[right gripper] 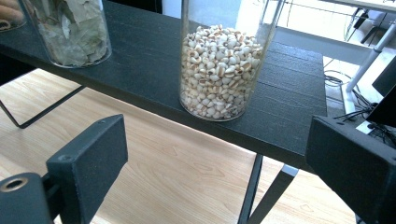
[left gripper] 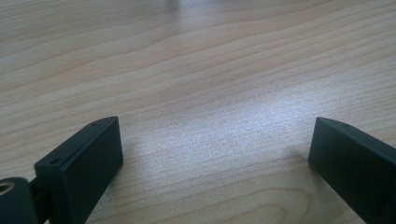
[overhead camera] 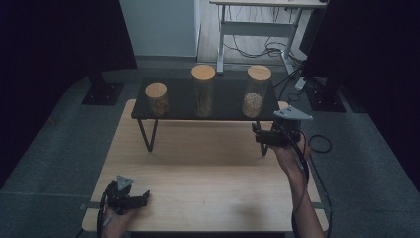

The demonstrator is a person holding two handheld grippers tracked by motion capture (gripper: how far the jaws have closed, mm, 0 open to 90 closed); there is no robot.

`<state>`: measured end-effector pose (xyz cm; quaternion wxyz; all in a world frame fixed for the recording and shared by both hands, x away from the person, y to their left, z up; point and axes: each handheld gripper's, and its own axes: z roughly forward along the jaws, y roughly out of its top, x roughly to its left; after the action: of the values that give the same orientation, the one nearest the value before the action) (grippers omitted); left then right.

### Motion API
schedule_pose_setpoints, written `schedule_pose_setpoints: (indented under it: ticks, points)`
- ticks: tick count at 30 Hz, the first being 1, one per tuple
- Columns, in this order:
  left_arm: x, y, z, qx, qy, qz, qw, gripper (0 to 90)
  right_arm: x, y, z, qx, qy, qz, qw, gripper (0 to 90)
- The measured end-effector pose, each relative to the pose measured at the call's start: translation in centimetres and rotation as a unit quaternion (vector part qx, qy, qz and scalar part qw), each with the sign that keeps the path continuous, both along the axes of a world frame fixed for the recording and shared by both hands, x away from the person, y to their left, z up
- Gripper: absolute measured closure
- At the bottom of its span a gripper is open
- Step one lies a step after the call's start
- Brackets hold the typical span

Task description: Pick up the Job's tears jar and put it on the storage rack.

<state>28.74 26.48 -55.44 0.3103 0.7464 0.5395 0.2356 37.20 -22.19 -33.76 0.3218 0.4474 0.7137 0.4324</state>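
Nearest the camera, the left gripper [overhead camera: 130, 197] is resting low over the near left of the pale wooden table [overhead camera: 208, 183], its jaws standing wide apart with nothing between them. Further right, the right gripper [overhead camera: 267, 135] is hovering with jaws spread wide and empty, pointing at the tall glass jar of pale grains with a round wooden lid [right gripper: 224, 70], which is standing at the right end of the black low shelf [right gripper: 289, 107]. Left of it, a glass jar of dried leaves [right gripper: 70, 32] is standing on the same shelf.
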Motion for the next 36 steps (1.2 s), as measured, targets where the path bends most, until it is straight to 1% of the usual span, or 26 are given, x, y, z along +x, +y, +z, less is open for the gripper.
schedule_pose_setpoints:
  ticks: [16,20,26,36]
  points:
    - [0.0,0.0,0.0,0.000,0.000,0.000,1.0000,2.6,-0.6,-0.4,-1.1,0.004,0.005,0.000,1.0000,5.3]
    - [0.0,0.0,0.0,0.000,0.000,0.000,1.0000,2.6,-0.9,-0.5,-1.3,0.000,0.004,0.000,1.0000,5.3]
    - [0.0,0.0,0.0,0.000,0.000,0.000,1.0000,2.6,-1.2,-0.6,-1.7,0.001,0.002,0.001,1.0000,5.4]
    - [0.0,0.0,0.0,0.000,0.000,0.000,1.0000,2.6,-1.9,-1.0,-2.1,-0.004,-0.001,-0.005,1.0000,5.4]
